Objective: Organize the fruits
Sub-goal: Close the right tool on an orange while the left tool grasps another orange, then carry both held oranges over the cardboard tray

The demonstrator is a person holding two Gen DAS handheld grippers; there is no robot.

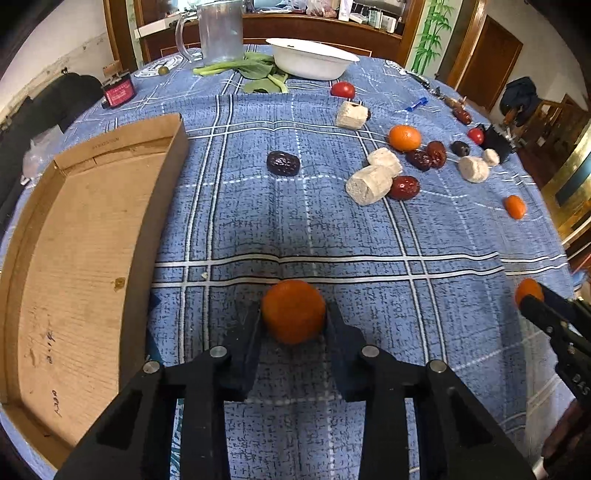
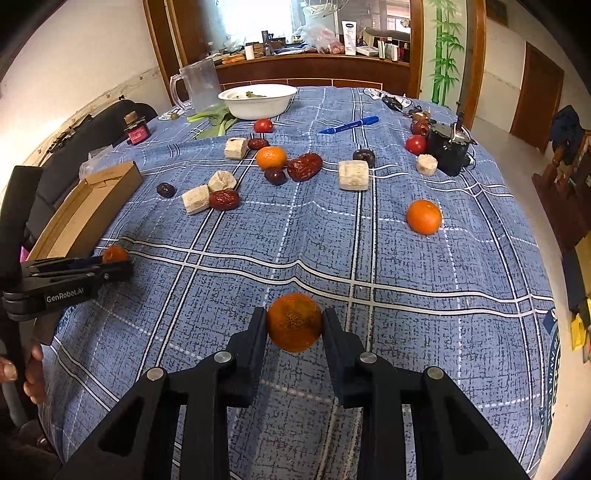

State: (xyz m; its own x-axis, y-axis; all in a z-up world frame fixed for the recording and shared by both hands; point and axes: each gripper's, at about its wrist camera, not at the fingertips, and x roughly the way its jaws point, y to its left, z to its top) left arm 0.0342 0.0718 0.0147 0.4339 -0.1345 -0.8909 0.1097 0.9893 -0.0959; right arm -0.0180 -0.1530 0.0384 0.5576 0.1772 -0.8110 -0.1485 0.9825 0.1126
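My left gripper [image 1: 293, 314] is shut on an orange tangerine [image 1: 293, 311], held over the blue checked cloth just right of the shallow cardboard box [image 1: 85, 258]. My right gripper [image 2: 294, 321] is shut on another tangerine [image 2: 294, 322], above the cloth near the front edge. Each gripper shows in the other view: the right gripper [image 1: 532, 295] at the far right, the left gripper [image 2: 118, 258] by the box [image 2: 88, 210]. Loose tangerines [image 2: 424, 216] [image 2: 271, 157], red dates [image 2: 304, 166] [image 2: 224, 199], dark dates [image 1: 283, 163] and small tomatoes [image 2: 416, 144] lie across the table.
Pale cylindrical chunks [image 2: 353, 175] [image 1: 369, 184] lie among the fruit. A white bowl [image 2: 258, 99], green leaves [image 1: 255, 70] and a clear jug [image 1: 219, 31] stand at the far side. A blue pen [image 2: 349, 124], a black pot [image 2: 448, 147] and a pink bottle [image 2: 137, 133] are there too.
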